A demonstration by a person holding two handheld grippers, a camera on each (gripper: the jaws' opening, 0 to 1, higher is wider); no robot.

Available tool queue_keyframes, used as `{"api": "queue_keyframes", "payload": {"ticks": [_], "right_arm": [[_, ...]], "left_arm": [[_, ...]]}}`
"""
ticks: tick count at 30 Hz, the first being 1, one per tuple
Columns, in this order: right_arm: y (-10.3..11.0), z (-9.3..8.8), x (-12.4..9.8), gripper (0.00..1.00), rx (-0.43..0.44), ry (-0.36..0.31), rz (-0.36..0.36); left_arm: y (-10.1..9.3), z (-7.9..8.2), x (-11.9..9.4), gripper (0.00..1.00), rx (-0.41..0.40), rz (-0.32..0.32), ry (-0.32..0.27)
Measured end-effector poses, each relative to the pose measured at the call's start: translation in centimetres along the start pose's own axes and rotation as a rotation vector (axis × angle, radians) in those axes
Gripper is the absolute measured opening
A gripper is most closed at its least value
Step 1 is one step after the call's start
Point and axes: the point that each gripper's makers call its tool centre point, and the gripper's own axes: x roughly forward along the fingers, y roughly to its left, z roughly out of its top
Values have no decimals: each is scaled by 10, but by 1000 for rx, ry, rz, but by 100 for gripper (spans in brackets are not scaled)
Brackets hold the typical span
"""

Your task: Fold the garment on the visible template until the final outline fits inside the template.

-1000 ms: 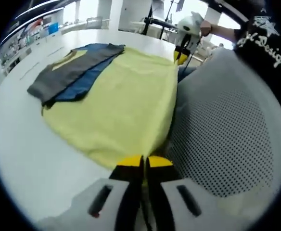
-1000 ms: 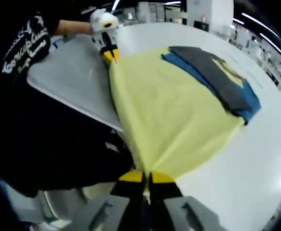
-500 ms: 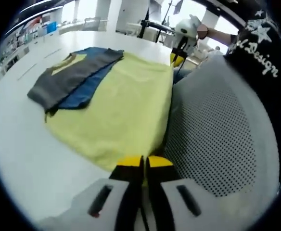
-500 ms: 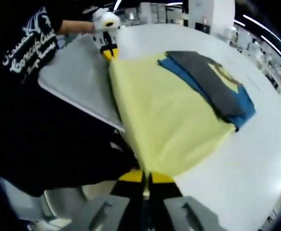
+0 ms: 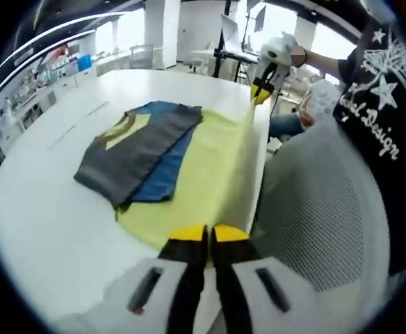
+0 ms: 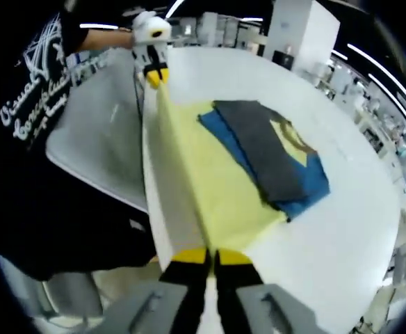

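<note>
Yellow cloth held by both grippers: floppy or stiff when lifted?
Likely floppy: the yellow cloth hangs as a thin sheet between the left gripper and right gripper. Probably light; two edge pinches carry it.

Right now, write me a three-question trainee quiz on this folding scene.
1. True or false: both grippers are shut on the pale yellow cloth sheet.
2. Which piece lies topmost in the stack on the yellow sheet? A) the dark grey folded garment B) the blue folded garment C) a red towel
3. Fill in: the yellow sheet's held edge is stretched between the left gripper and the ____ gripper.

Key: 1 true; 2 A; 3 right. The sheet rests on the round white table, and the held edge is raised off it.
</note>
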Motion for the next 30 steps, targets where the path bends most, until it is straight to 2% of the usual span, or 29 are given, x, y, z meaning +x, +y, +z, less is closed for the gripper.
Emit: {"api": "queue_keyframes", "payload": {"ticks": [7, 9, 11, 14, 17, 22, 30], "right_arm": [[-22, 10, -6, 0, -16, -20, -55], [-27, 14, -8, 0, -20, -27, -68], [-34, 17, -10, 0, -25, -30, -88], [-45, 23, -13, 0, -31, -39, -122], [-61, 31, -15, 0, -1, -76, -180], [-76, 41, -17, 0, -4, -94, -249], [-101, 54, -22, 0, 12, -103, -342]], "left_arm": [[18, 19, -7, 0, 16, 64, -50], [26, 24, -7, 0, 23, 109, -52], [30, 28, -7, 0, 30, 118, -58], [42, 37, -10, 0, 36, 168, -84], [53, 43, -11, 0, 50, 213, -93], [72, 54, -14, 0, 65, 293, -112], [96, 73, -17, 0, 96, 365, -135]]}}
